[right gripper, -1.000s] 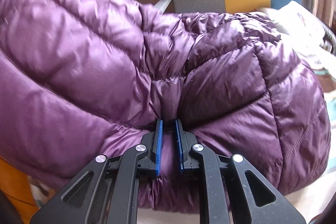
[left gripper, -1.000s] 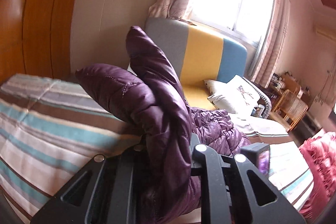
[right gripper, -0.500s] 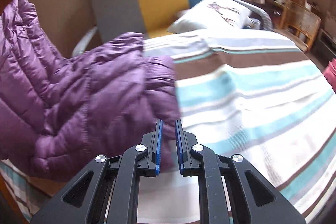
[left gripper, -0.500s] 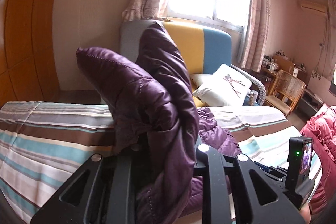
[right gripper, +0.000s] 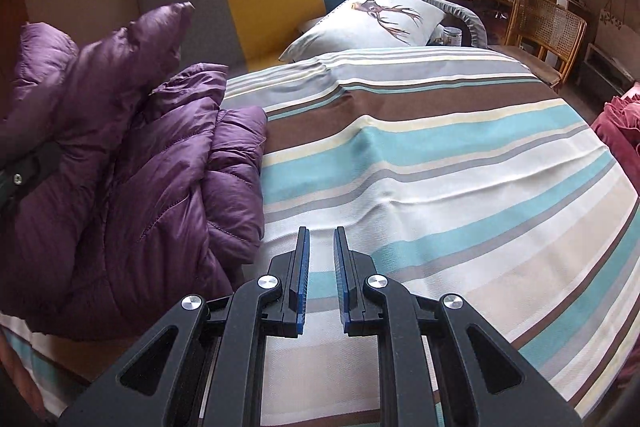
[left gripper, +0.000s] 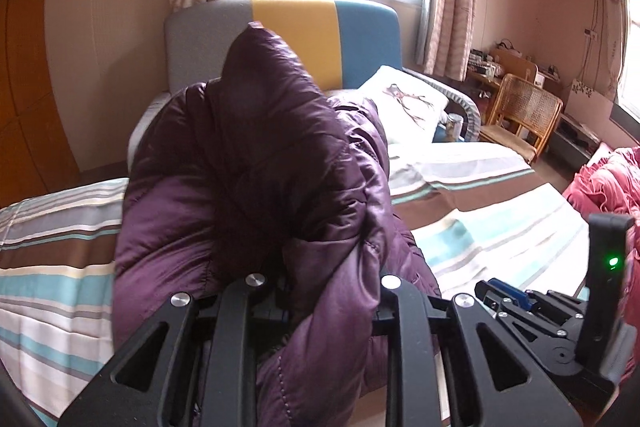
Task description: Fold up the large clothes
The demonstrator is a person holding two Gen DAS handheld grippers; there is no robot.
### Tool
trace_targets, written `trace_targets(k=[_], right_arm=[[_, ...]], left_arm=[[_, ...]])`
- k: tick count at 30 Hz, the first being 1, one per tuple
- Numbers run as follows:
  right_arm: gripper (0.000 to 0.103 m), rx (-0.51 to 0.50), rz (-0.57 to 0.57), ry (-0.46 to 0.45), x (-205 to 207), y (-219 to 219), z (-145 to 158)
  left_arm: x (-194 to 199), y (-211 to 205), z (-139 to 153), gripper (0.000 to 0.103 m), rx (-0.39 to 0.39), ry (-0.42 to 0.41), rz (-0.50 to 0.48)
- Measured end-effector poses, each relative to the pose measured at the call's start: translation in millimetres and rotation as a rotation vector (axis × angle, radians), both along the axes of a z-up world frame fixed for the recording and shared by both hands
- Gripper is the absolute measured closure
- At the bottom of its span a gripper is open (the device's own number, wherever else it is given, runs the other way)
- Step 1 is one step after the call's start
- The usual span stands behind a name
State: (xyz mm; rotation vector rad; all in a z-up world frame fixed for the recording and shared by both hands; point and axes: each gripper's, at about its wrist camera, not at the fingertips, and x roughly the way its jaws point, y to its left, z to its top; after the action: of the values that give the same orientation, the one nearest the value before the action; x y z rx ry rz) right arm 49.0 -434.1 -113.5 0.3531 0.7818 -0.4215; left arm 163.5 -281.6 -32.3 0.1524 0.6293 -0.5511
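A puffy purple down jacket [left gripper: 248, 167] is bunched up on the striped bed sheet [left gripper: 52, 247]. My left gripper [left gripper: 320, 303] is shut on a thick fold of it, and the fabric hides the fingertips and rises in front of the camera. In the right wrist view the jacket [right gripper: 132, 163] lies heaped at the left of the sheet [right gripper: 440, 167]. My right gripper [right gripper: 322, 231] hovers over bare sheet just right of the jacket's edge, its blue pads a narrow gap apart with nothing between them. Its black body also shows low right in the left wrist view [left gripper: 532, 307].
A grey, yellow and blue sofa back [left gripper: 296, 31] stands behind the bed with a deer-print pillow [right gripper: 380, 19] on it. A wicker chair [right gripper: 544, 27] and a cluttered desk are at the far right. Pink bedding [left gripper: 612, 179] lies past the bed's right edge.
My right gripper has come off the jacket and swung right over bare sheet. The left gripper carried its fold sideways and lower, so the jacket now bunches in front of the sofa.
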Motion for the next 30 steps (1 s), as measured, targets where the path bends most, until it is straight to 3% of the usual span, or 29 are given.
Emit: trace_targets(k=[6,8,9,11,13,18,22,25,27,28,29,30], right_arm=[[0.09,0.032,-0.027,-0.013,-9,-11,-2],[0.09,0.035,-0.031,-0.01,-10,-13,-3],[0.09,0.037,-0.033,-0.01,-11,-14,-3],[0.09,0.04,-0.034,-0.016,-13,-14,0],[0.09,0.042,-0.035,-0.028,-14,-15,3],[0.09,0.046,-0.024,-0.073,-16,-13,18],[0.09,0.076,0.003,-0.119,-17,-8,33],[0.09,0.068,0.041,-0.149,-13,1,47],[0.09,0.078,0.075,-0.163,-8,10,56],[0.088,0.086,0.086,-0.169,-5,13,59],[0.067,0.097,0.099,-0.176,-2,17,63],[0.04,0.099,0.105,-0.189,0,21,67]], left_arm=[[0,-28,-30,0.074,0.073,0.015,-0.082],[-4,-31,-34,0.06,0.079,0.005,-0.12],[-6,-28,-33,0.054,0.05,0.014,-0.147],[-10,-18,-27,0.029,-0.024,0.037,-0.194],[-22,-7,-15,0.014,-0.082,0.04,-0.225],[-51,30,19,0.007,-0.206,0.026,-0.246],[-54,81,36,0.005,-0.304,-0.005,-0.141],[-29,134,36,0.005,-0.323,-0.03,0.066],[4,171,22,0.005,-0.314,0.012,0.248],[18,186,15,0.006,-0.311,0.04,0.294],[35,200,2,0.007,-0.301,0.09,0.35],[50,209,-11,0.008,-0.298,0.149,0.365]])
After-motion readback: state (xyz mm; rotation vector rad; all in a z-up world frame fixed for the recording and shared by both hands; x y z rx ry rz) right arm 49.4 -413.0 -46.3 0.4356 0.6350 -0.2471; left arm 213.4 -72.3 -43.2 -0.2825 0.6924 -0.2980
